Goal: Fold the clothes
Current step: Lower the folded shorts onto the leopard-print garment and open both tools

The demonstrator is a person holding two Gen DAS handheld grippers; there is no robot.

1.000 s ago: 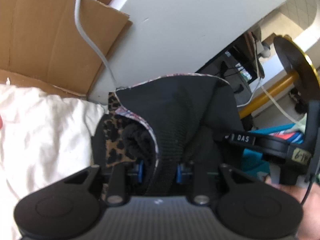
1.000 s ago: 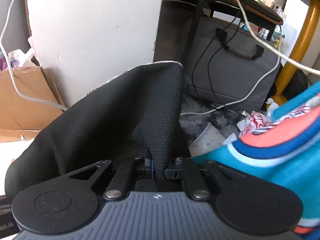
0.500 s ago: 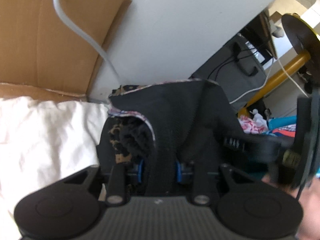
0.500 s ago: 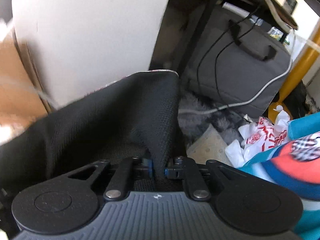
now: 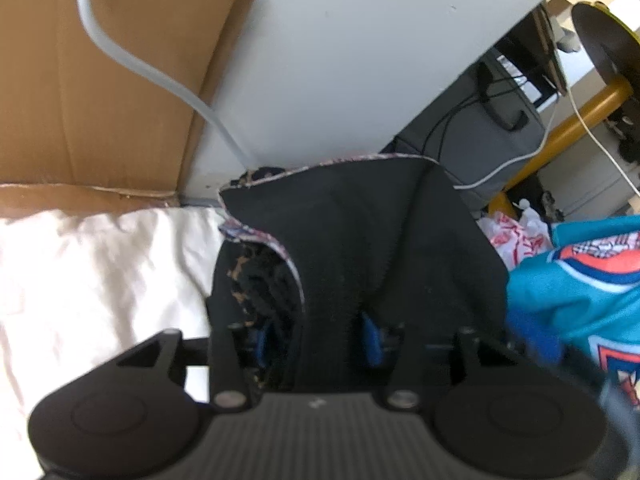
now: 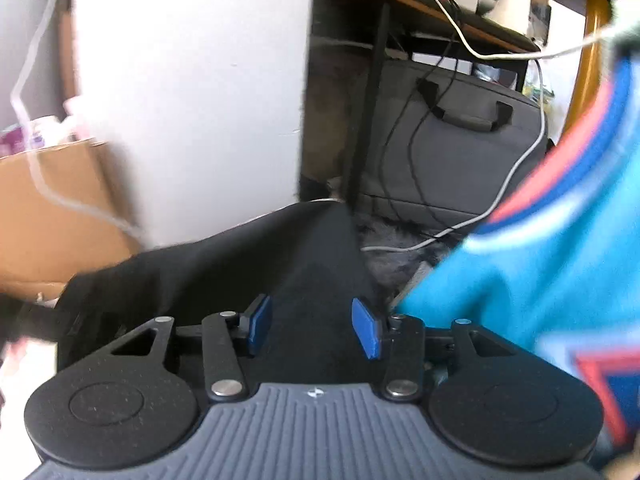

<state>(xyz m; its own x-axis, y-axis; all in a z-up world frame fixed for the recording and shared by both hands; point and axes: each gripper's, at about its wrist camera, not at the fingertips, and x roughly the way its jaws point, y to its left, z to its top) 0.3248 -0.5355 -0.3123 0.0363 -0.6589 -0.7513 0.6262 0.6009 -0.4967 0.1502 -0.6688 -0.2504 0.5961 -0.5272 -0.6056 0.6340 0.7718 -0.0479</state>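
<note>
black knit fills both views: the garment (image 5: 360, 248) is bunched between your two grippers, its trimmed edge standing up in front of the white panel (image 5: 340, 60), with a leopard-print lining showing on its left side above the white sheet (image 5: 88, 272).

your left gripper (image 5: 316, 334) has its blue pads pressed against a thick wad of the cloth, so it looks clamped on. your right gripper (image 6: 312, 326) stands with its pads well apart; the cloth lies between them, but nothing is pinched there.

my read is that one side is loose while the other is held. if you mean to lay a fold, keep the held side from dragging the cloth into a lump, and watch the teal garment (image 6: 540, 240) crowding in on the right so it doesn't get caught up.

containers: the brown cardboard box (image 5: 100, 80) stands behind the sheet, beside the panel; its inside is hidden. the grey bag (image 6: 460, 160) sits under the desk with its top closed, cables draped over it; what's inside can't be seen.
</note>
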